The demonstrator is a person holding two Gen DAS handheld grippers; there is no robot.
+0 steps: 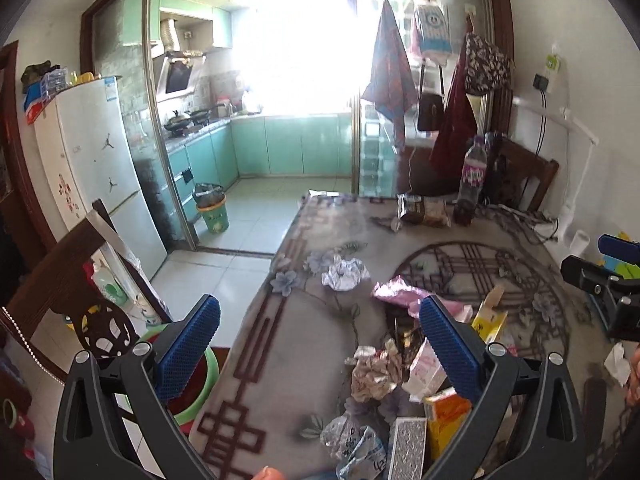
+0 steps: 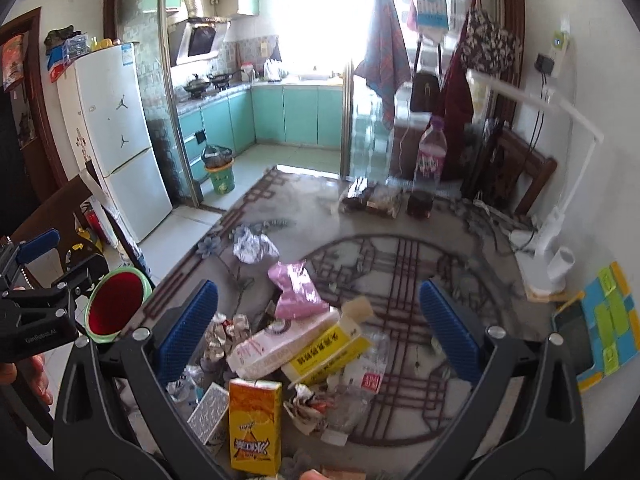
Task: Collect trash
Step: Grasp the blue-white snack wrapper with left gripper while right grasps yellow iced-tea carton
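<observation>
Trash (image 2: 304, 356) lies heaped on the near part of the desk (image 2: 416, 264), toward its left edge. Largest in the heap is a clear crushed bottle (image 2: 360, 384) with a red label, touching a yellow box (image 2: 332, 352) and a white-pink box (image 2: 276, 348) that lean across each other. An orange carton (image 2: 254, 424) stands tilted at the near edge, just beside a grey patterned box (image 2: 208, 408). A pink wrapper (image 2: 296, 292) rests at the far side of the heap, and crumpled foil (image 2: 254, 246) lies apart, farther along the left edge. More foil scraps (image 2: 224, 332) sit at the heap's left.

At the far edge stand a purple-labelled bottle (image 2: 430, 156), a dark jar (image 2: 420, 204) and a snack bag (image 2: 372, 200). A white lamp base (image 2: 544, 256) stands at the right edge.

Off the left edge is a green-rimmed bin (image 2: 116, 304) with a red inside.

Both grippers hang above the heap, touching nothing: the right gripper (image 2: 318, 320) has its blue pads spread wide over the boxes, and the left gripper (image 1: 320, 340) is likewise spread wide and empty.
</observation>
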